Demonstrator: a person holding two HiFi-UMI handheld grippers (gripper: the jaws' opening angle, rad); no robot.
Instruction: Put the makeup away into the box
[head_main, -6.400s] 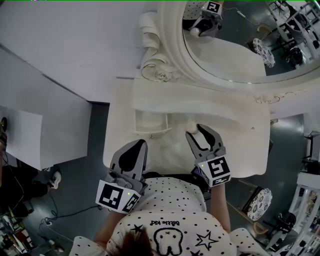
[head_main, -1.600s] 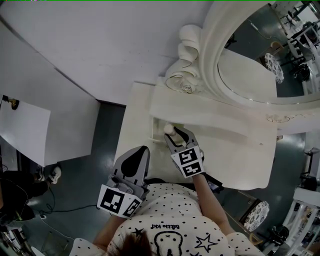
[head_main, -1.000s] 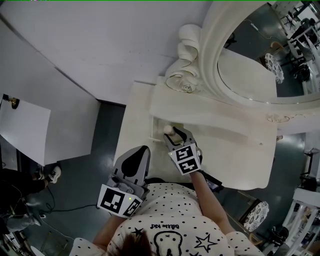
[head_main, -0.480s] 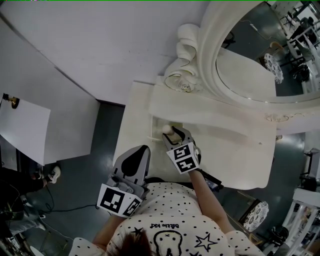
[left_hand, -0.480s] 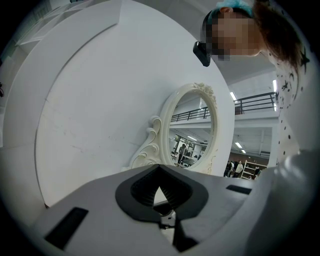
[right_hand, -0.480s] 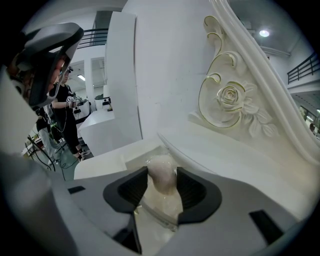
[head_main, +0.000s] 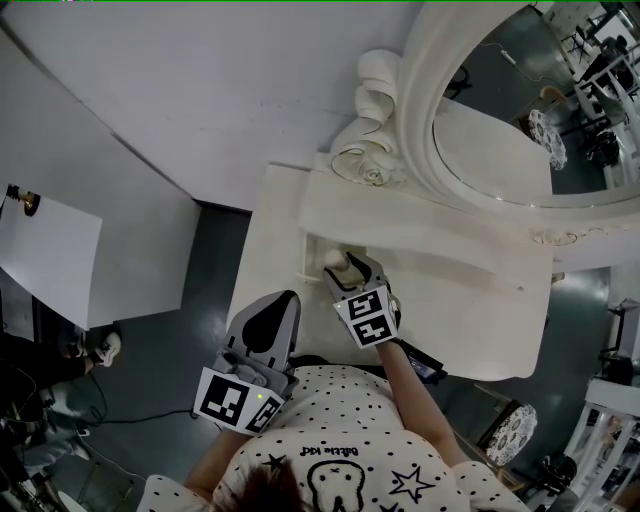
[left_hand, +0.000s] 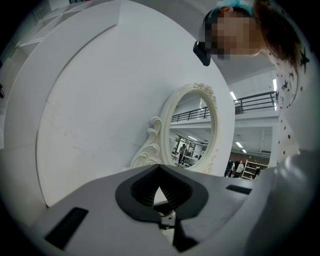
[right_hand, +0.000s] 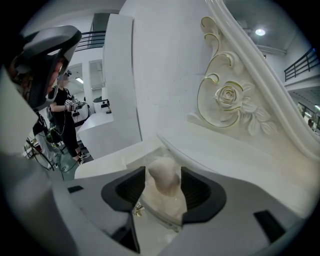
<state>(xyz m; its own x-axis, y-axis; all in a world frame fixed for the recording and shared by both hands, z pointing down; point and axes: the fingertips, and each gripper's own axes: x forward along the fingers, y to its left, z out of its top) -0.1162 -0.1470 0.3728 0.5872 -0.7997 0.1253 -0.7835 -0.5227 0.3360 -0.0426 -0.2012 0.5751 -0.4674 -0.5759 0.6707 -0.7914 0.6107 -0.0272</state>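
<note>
1. The right gripper (head_main: 347, 268) is reaching down and forward over the left rear part of the dressing table (head_main: 480, 320). It is pointing at the clear box (head_main: 312, 262), which sits just in front of the mirror's (head_main: 520, 120) raised base.
2. Its jaws have just been opening and are now standing spread. A beige makeup sponge (right_hand: 164, 176) is standing upright between them, and the pads are no longer appearing to press on it.
3. The sponge is sitting at the box, seemingly resting in or on it. Whether it is fully down inside is not clear from either view.
4. The left gripper (head_main: 284, 302) is hovering near the table's front edge, well apart from the box. Its jaws are pressed together at the tips and are carrying nothing.
5. Judging by this, the placing of the sponge is finishing. What seems to be remaining is to draw the right gripper back without knocking the sponge over.
6. No other loose makeup is showing on the tabletop, so the task is looking close to done.
</note>
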